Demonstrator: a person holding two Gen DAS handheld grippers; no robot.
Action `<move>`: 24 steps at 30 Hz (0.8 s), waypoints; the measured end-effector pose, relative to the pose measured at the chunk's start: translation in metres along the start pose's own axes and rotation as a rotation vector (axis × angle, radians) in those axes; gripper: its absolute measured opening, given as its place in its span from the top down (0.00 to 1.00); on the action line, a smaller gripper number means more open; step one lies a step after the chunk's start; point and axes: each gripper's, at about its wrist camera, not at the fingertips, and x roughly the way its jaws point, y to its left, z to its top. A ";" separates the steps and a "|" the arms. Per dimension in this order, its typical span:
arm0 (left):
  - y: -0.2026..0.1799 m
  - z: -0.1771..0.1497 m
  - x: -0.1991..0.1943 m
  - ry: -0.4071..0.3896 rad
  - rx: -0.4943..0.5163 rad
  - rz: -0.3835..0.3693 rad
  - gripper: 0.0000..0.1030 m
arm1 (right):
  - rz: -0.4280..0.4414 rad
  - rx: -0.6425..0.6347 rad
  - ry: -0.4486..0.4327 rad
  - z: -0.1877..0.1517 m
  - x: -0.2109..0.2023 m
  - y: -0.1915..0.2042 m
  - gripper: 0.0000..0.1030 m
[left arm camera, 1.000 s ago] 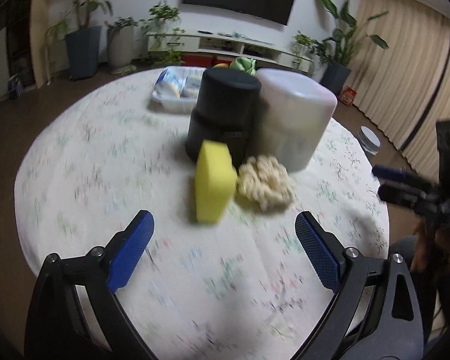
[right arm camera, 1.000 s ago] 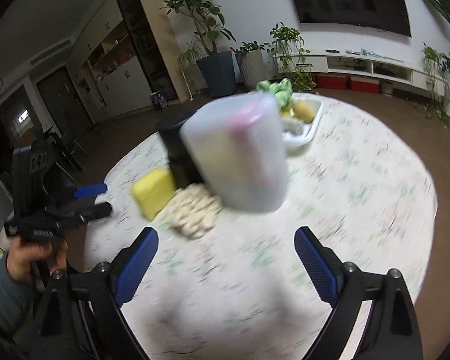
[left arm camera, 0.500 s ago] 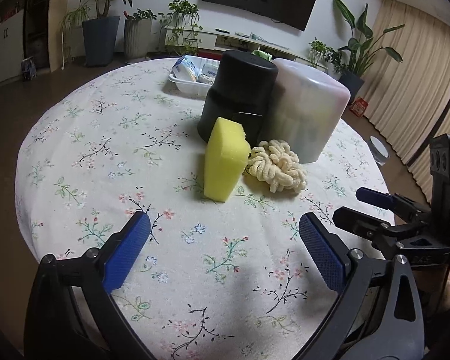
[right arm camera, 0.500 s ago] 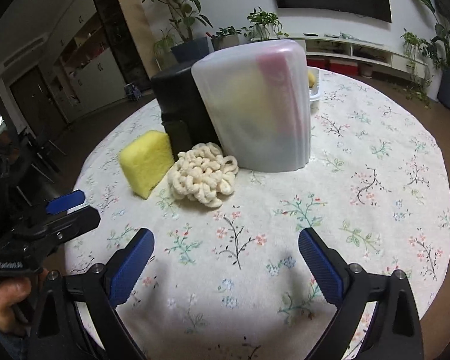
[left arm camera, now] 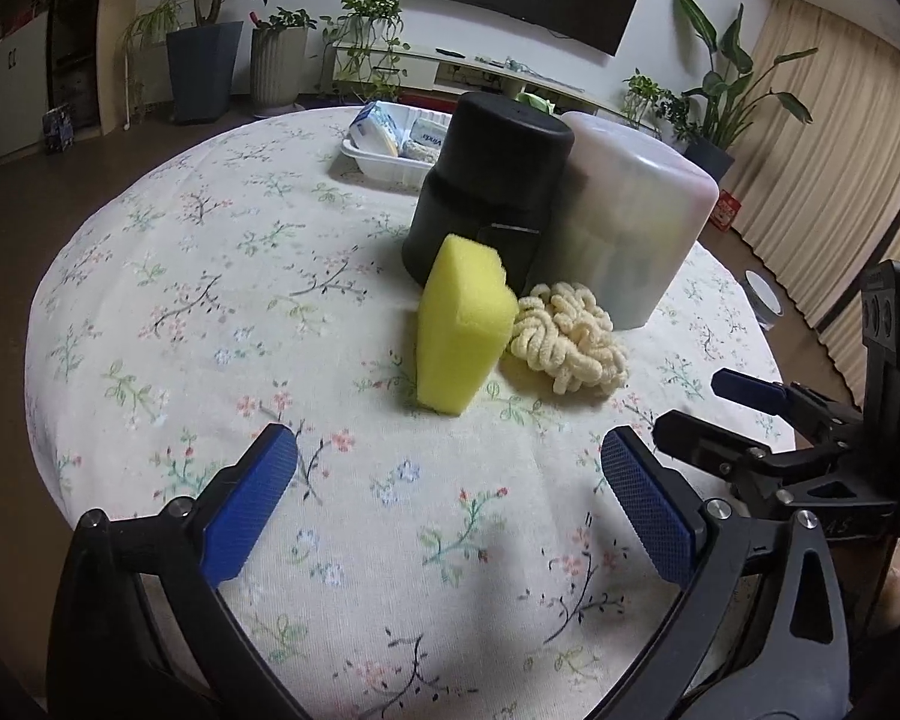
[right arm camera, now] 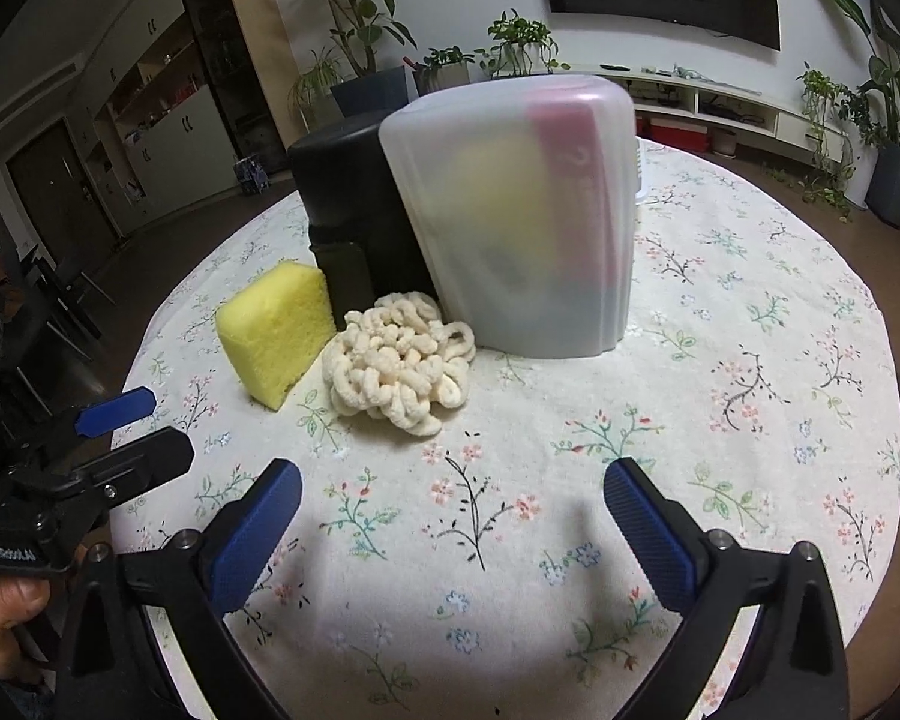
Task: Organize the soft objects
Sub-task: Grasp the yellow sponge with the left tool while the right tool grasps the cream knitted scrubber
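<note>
Since the earlier frames both grippers have settled from a blurred sweep into steady aim, and their fingers have spread to full width; the right one has also dropped closer to the cloth.

The left gripper (left arm camera: pixel 449 480) has its fingers (left arm camera: pixel 249 504) wide apart with only the floral tabletop (left arm camera: pixel 390 540) between them. The right gripper (right arm camera: pixel 453 510) stands the same: fingers (right arm camera: pixel 645 531) apart, nothing held, bare cloth beneath. Each is visible at the edge of the other's view, side by side at the near rim.

Ahead of the left fingers and slightly right of centre stands the yellow sponge (left arm camera: pixel 462 330), on edge. Just beside it, touching or nearly so, lies the cream knitted bundle (left arm camera: pixel 570 339), which sits ahead of the right gripper's left finger. Neither soft object is within either pair of fingers.

Directly behind them stand a black container (left arm camera: pixel 492 180) and a frosted translucent container (left arm camera: pixel 624 228), touching each other; coloured shapes show dimly through the frosted wall, unidentifiable. Farther back is a white tray (left arm camera: pixel 378 165) of packets.

Assessment: sorting has not begun. The spread fingers suggest an approach is prepared, one soft item per gripper. The sponge, on edge, may topple if nudged.
</note>
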 end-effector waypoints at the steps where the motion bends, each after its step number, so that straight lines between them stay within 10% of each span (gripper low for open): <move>1: -0.001 0.003 0.002 0.001 0.009 0.001 0.00 | -0.004 -0.004 -0.002 0.002 0.002 0.001 0.00; 16: 0.019 0.042 0.059 0.121 0.065 0.038 0.03 | -0.010 0.022 0.050 0.023 0.044 -0.002 0.06; 19: 0.014 0.040 0.068 0.150 0.095 0.025 0.32 | -0.012 0.000 0.049 0.025 0.045 0.004 0.06; 24: 0.017 0.049 0.072 0.151 0.102 0.018 0.51 | -0.008 -0.034 0.052 0.029 0.053 0.017 0.07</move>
